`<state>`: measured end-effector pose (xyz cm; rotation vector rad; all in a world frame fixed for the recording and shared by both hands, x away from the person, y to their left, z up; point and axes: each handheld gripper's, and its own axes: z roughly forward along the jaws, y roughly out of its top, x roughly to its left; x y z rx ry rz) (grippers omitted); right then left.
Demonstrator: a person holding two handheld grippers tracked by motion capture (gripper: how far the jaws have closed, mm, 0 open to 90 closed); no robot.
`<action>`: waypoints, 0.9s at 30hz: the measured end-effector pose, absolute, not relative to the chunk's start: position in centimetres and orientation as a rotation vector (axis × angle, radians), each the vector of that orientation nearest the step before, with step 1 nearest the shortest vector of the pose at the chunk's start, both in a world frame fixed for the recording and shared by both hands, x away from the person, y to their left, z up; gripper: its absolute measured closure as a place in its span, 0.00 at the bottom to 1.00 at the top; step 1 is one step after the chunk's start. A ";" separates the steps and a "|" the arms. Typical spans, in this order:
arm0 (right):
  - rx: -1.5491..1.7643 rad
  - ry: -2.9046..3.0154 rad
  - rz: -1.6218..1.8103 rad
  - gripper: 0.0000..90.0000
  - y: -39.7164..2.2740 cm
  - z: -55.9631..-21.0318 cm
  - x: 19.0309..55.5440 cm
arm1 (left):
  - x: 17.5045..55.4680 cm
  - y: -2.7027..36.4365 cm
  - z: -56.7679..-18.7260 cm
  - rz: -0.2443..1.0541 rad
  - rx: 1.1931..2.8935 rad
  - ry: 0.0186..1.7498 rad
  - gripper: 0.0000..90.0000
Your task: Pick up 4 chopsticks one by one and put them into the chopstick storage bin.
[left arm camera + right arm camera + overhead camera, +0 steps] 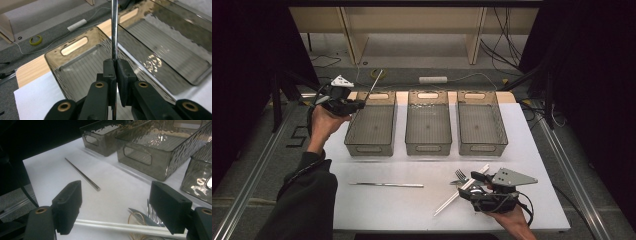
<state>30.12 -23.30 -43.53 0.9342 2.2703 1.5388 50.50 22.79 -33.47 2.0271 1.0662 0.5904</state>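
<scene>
Metal chopstick (114,30) stands clamped between the left gripper's (353,105) closed jaws, over the left bin (371,125) at ten o'clock on the table (377,210); right gripper (116,205), at five o'clock, gapes wide and empty above a white chopstick (112,226), fork (460,175).

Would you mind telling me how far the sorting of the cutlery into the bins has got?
Nothing looks binned yet. In hand: the left gripper holds a metal chopstick above the left bin. Left: another metal chopstick, a white stick and a fork, near the open right gripper.
</scene>
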 end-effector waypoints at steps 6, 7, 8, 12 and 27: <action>0.936 2.271 1.539 0.30 -23.3 -43.5 30.1 | 50.9 23.4 -35.1 0.615 1.984 1.091 0.95; 0.934 2.270 1.539 0.30 -23.3 -43.5 30.1 | 50.9 23.5 -35.4 0.613 1.977 1.094 0.95; 0.937 2.272 1.539 0.30 -23.3 -43.5 30.1 | 50.9 23.6 -35.6 0.611 1.967 1.097 0.95; 0.933 2.275 1.534 0.30 -23.2 -43.6 30.1 | 50.9 23.8 -36.3 0.618 1.936 1.096 0.95; 0.924 2.284 1.532 0.30 -23.1 -43.6 30.1 | 50.0 23.4 -40.0 0.602 1.919 1.086 0.95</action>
